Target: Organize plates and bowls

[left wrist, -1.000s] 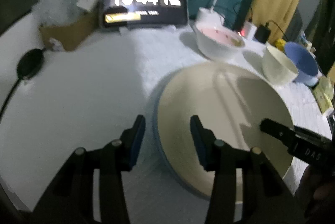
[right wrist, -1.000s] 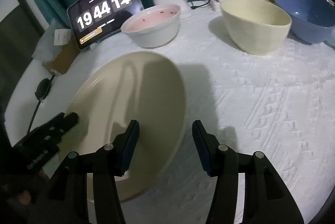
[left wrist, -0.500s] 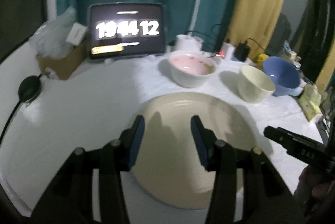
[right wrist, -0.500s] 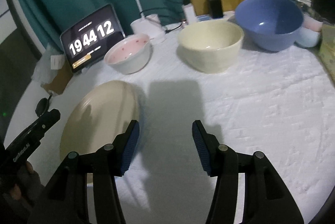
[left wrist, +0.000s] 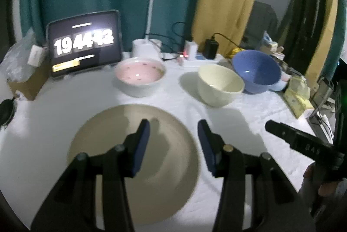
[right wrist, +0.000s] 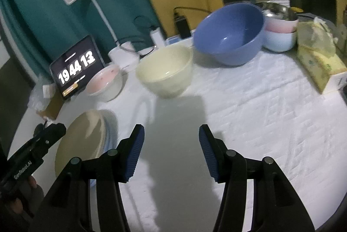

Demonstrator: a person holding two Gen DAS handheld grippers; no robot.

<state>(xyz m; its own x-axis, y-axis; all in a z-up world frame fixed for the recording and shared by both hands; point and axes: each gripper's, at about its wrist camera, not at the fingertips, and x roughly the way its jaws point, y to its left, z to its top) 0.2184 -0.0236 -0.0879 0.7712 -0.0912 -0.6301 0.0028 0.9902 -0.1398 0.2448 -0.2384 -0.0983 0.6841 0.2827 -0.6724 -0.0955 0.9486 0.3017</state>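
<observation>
A cream plate (left wrist: 121, 145) lies on the white tablecloth, atop a blue-rimmed plate whose edge shows in the right wrist view (right wrist: 109, 136). My left gripper (left wrist: 173, 134) is open and empty, raised above the plate's right edge. My right gripper (right wrist: 170, 141) is open and empty over bare cloth, right of the plates (right wrist: 86, 141). Behind stand a pink-lined white bowl (left wrist: 139, 77) (right wrist: 104, 85), a cream bowl (left wrist: 220, 85) (right wrist: 166, 70) and a blue bowl (left wrist: 256, 70) (right wrist: 229, 33).
A tablet clock (left wrist: 84, 43), a desk lamp (left wrist: 149, 45), chargers and cables line the table's back edge. A cardboard box (left wrist: 26, 80) sits at the left. Stacked small bowls (right wrist: 279, 30) and a yellow tissue pack (right wrist: 318, 60) stand at the right.
Both grippers have pulled back and up from the cream plate, which now lies flat on the plate stack. The right gripper has swung right, away from the plate.
</observation>
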